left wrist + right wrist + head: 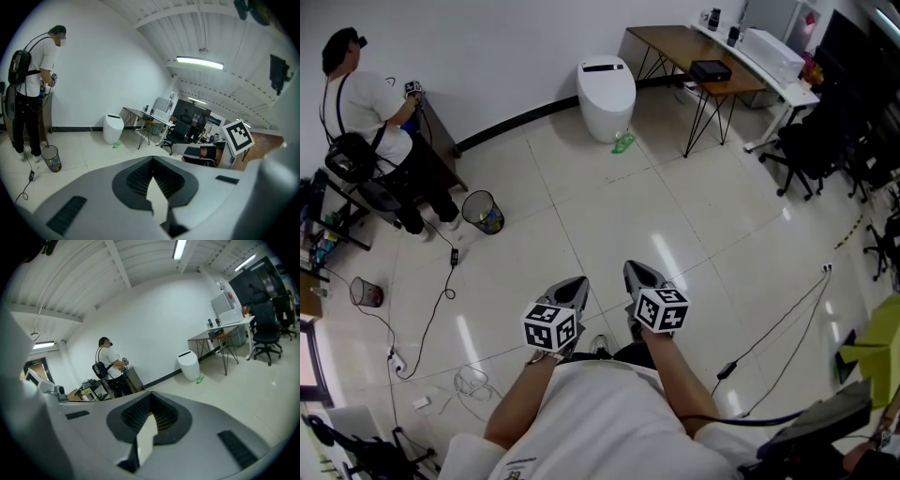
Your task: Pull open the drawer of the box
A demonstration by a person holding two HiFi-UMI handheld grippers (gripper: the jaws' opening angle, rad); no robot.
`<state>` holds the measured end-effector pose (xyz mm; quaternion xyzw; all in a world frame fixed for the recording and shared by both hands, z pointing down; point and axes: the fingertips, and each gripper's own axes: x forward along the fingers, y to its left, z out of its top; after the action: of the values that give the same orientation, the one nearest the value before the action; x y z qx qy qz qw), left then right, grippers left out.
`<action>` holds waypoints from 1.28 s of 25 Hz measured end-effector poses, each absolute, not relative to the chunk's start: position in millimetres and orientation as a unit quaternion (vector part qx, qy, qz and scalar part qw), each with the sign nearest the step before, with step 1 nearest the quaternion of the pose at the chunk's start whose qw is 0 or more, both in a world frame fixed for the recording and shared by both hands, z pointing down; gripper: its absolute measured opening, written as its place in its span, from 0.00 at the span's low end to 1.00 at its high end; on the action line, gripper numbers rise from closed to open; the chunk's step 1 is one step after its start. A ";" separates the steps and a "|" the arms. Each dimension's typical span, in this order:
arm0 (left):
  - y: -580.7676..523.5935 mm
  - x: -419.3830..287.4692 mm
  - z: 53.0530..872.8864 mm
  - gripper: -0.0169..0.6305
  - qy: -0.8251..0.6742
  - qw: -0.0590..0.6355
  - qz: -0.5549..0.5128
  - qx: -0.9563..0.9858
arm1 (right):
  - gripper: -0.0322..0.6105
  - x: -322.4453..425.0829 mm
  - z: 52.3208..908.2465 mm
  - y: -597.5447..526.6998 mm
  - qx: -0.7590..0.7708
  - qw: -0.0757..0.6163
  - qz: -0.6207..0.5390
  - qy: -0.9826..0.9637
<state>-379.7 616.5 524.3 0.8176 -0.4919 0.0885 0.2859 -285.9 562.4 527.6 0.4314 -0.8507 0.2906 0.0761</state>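
The left gripper (574, 285) and right gripper (636, 273) are held side by side above a tiled floor (609, 216), each with its fingers pressed together on nothing. Well beyond the fingertips stand a white bin (607, 94) and a wooden desk (675, 42). Where the box and its drawer are cannot be told.

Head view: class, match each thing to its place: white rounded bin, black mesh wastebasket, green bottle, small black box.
1. white rounded bin
2. black mesh wastebasket
3. green bottle
4. small black box

A. on the brown wooden table
B. on the floor tiles just in front of the bin
C. against the white wall, left of the table
D. on the floor near the standing person

Pairs: 1-C, 2-D, 3-B, 4-A.
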 end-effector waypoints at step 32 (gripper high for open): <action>388.4 -246.1 529.3 0.03 -0.428 0.288 0.105 0.850 | 0.03 -139.1 537.0 361.3 0.487 0.063 0.302 -0.817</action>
<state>-246.1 388.4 529.3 0.8500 -0.4280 0.1054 0.2884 -139.1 361.3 537.0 0.4866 -0.8173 0.3022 0.0633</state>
